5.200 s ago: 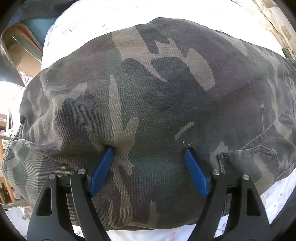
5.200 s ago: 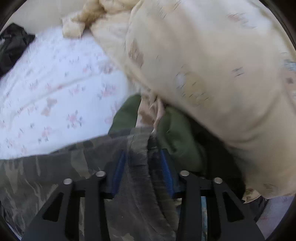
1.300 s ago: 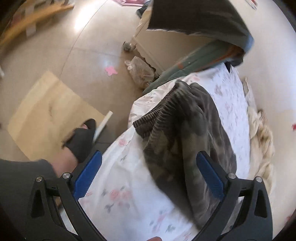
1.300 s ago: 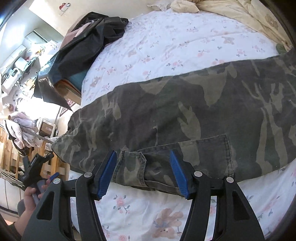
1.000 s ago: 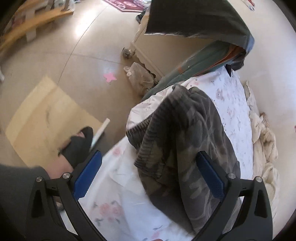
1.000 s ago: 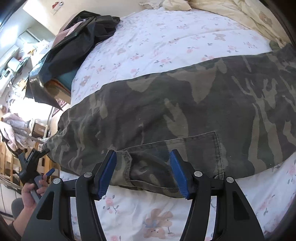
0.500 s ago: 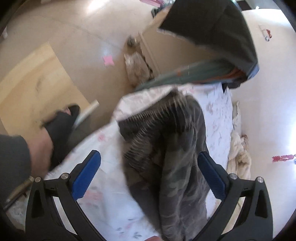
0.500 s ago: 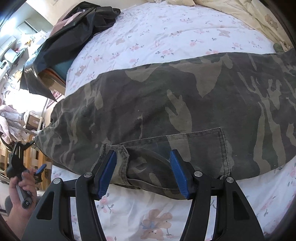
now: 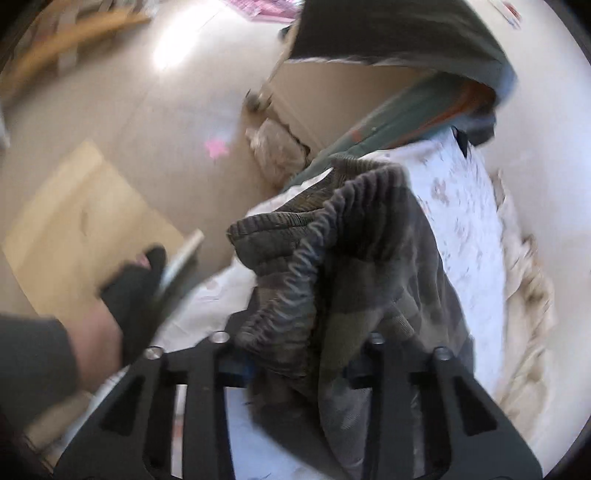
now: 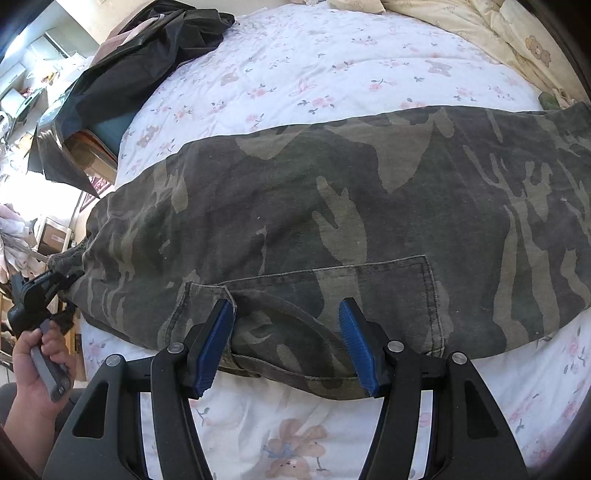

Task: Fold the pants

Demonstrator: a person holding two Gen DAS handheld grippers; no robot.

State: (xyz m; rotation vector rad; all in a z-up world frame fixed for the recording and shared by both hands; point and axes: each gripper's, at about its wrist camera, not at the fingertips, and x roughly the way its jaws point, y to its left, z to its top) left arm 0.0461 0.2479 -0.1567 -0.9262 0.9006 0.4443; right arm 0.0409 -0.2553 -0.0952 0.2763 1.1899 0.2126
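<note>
Beyond the camouflage cotton pants (image 10: 369, 206), the white floral bedsheet (image 10: 314, 74) lies open; a black crumpled garment (image 10: 147, 55) crowds its far-left corner and a cream teddy-print quilt (image 10: 517, 40) the far-right.

I see the pants (image 10: 351, 206) lying across the bed (image 10: 314, 66) along its near edge, a dark bundle (image 10: 147, 48) at its far left corner, a quilt (image 10: 517, 29) far right.

Camouflage pants (image 10: 369, 206) show dark green, grey and olive blotches, with a ribbed brown-grey waistband (image 9: 295, 218). The bedsheet (image 10: 314, 62) is white with pink flowers. Gripper pads (image 10: 354, 343) are blue on black frames. The upper-right quilt (image 10: 517, 33) is cream.
</note>
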